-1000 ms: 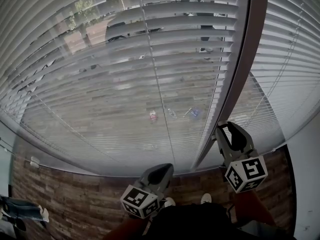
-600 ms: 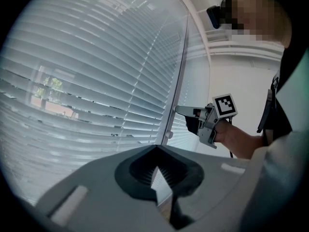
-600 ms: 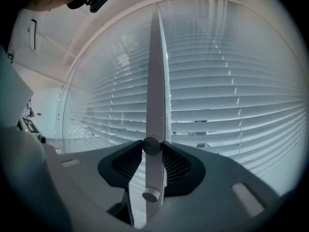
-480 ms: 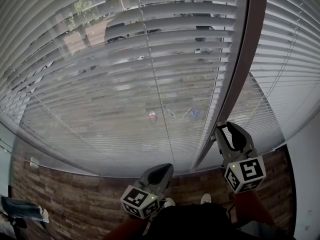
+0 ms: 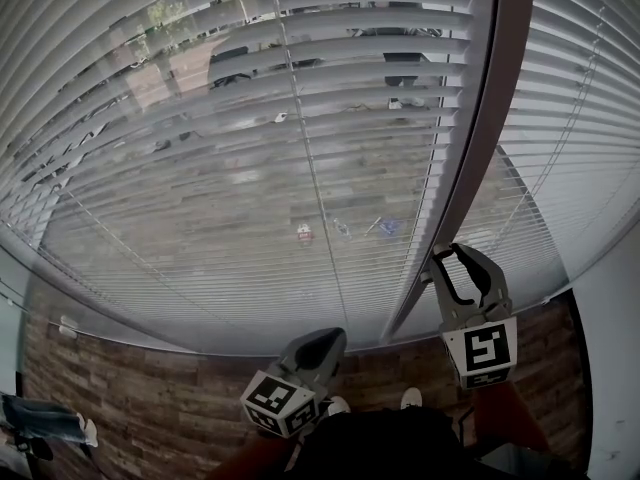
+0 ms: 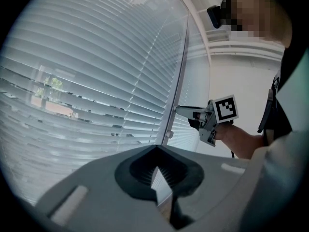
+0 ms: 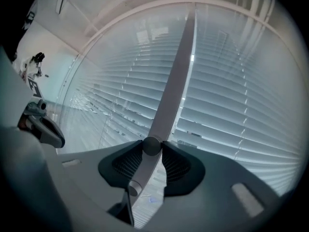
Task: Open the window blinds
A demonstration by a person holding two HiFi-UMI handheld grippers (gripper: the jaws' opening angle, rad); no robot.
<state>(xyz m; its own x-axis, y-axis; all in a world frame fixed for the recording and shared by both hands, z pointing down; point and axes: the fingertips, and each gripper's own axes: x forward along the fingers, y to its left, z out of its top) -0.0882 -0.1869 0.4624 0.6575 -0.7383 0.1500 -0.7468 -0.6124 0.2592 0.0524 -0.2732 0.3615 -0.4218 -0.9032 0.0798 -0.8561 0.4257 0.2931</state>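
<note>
White slatted blinds (image 5: 250, 118) cover the window, and parked cars show between the partly tilted slats. A brown window post (image 5: 490, 138) splits them from a second blind (image 5: 590, 118). My right gripper (image 5: 445, 256) is held up at that post, shut on the thin tilt wand. In the right gripper view the wand (image 7: 144, 167) runs between the closed jaws of that gripper (image 7: 151, 141). The left gripper view shows the wand's knob end (image 6: 169, 134) just below the right gripper (image 6: 177, 110). My left gripper (image 5: 325, 340) hangs low by my body, shut and empty, pointing at the blinds (image 6: 96, 81).
Brown wood-plank floor (image 5: 150, 398) runs below the window. My shoes (image 5: 412, 398) stand close to the sill. A white wall (image 5: 615, 348) closes in at the right. What looks like a leg in jeans (image 5: 40, 418) lies at the far lower left.
My right gripper has rolled on the wand, so its marker cube now faces the camera squarely. The slats show slightly wider gaps. The left gripper has stayed put.
</note>
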